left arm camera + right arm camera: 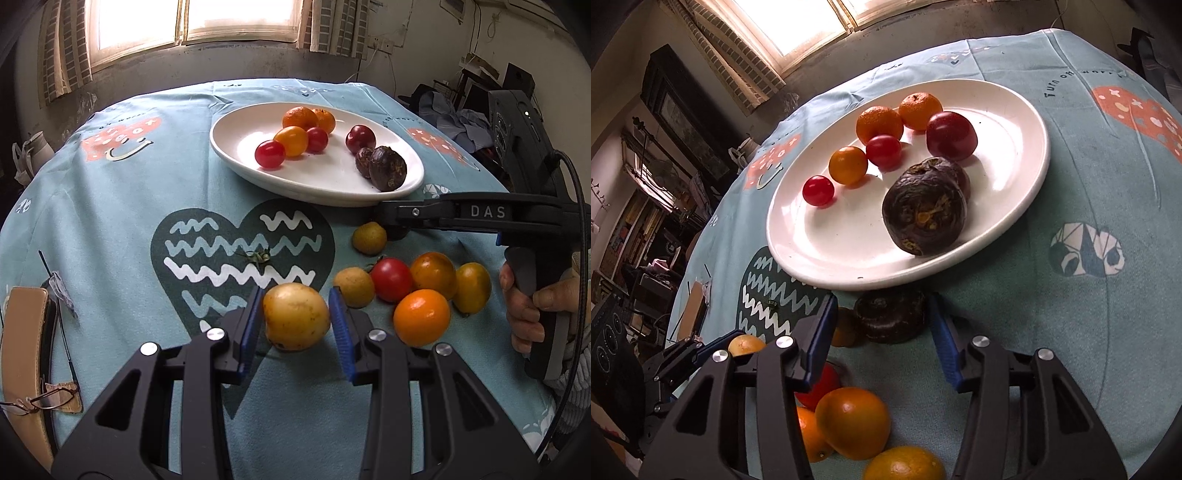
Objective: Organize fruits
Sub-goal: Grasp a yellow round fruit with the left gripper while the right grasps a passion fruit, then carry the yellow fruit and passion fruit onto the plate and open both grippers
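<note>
A white oval plate (236, 147) (1015, 155) on the blue tablecloth holds several fruits: oranges, cherry tomatoes, a dark red plum (951, 136) and dark passion fruits (925, 212). My left gripper (297, 317) is open, its blue pads on either side of a yellow fruit (295, 315), with a small gap on the right. My right gripper (882, 321) is open around a dark passion fruit (890, 319) lying on the cloth just in front of the plate's near rim. Loose fruits (424, 284) lie between both grippers.
A tan case (26, 354) with glasses (40, 400) lies at the table's left edge. A green tomato stem (256, 256) lies on the dark heart print. A person's hand (532, 306) holds the right gripper's handle. A window is behind the table.
</note>
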The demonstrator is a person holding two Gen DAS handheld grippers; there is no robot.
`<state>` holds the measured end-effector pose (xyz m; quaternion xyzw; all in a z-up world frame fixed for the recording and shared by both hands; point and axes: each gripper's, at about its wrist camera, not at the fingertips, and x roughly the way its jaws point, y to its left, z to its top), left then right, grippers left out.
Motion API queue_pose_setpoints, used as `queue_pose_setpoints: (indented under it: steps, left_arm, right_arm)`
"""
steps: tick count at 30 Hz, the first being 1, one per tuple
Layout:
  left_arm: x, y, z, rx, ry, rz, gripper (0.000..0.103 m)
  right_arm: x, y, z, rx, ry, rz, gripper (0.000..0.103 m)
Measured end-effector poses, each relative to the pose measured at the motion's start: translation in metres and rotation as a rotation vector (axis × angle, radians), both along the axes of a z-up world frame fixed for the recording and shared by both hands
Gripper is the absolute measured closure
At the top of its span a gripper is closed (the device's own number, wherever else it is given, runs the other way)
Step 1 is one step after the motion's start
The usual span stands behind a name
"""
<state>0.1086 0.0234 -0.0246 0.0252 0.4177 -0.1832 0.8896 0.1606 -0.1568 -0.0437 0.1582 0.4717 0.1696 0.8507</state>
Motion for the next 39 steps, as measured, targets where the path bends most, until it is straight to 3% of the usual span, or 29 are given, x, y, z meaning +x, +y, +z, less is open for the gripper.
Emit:
queue_pose_setpoints:
  steps: [1,8,14,20,26,28,32,36,39]
  left_arm:
    - [0.0,0.0,0.0,0.0,0.001,-0.001,0.066]
    - [0.001,-0.001,-0.001,-0.002,0.008,-0.004,0.066]
    - [0.0,-0.001,0.003,-0.013,-0.011,-0.003,0.066]
    - [0.013,-0.012,0.042,-0.031,-0.115,-0.004,0.069]
    - [0.054,-0.033,0.076,-0.017,-0.17,0.021,0.069]
    - [0.05,-0.028,0.073,-0.037,-0.154,0.011,0.069]
    - [0.021,-0.013,0.046,0.073,-0.131,-0.004,0.054]
    - [0.015,-0.006,0.013,0.05,-0.016,-0.046,0.054]
    - [0.014,-0.015,0.005,0.075,-0.019,-0.071,0.054]
  right_arm:
    - [-0.001,-0.001,0.0,-0.016,-0.002,-0.005,0.061]
    - [-0.02,-0.007,0.01,0.036,-0.037,0.052,0.062]
    - [-0.037,-0.029,0.03,0.1,-0.114,0.009,0.062]
    - [-0.039,-0.045,0.054,0.128,-0.188,-0.053,0.061]
    - [-0.011,-0.046,0.087,0.056,-0.241,-0.089,0.061]
    - [-0.006,-0.046,0.084,0.067,-0.244,-0.091,0.061]
    - [-0.005,-0.044,0.062,0.085,-0.197,-0.067,0.061]
    - [-0.007,-0.04,0.06,0.098,-0.186,-0.055,0.061]
    - [-0.011,-0.043,0.06,0.114,-0.19,-0.061,0.061]
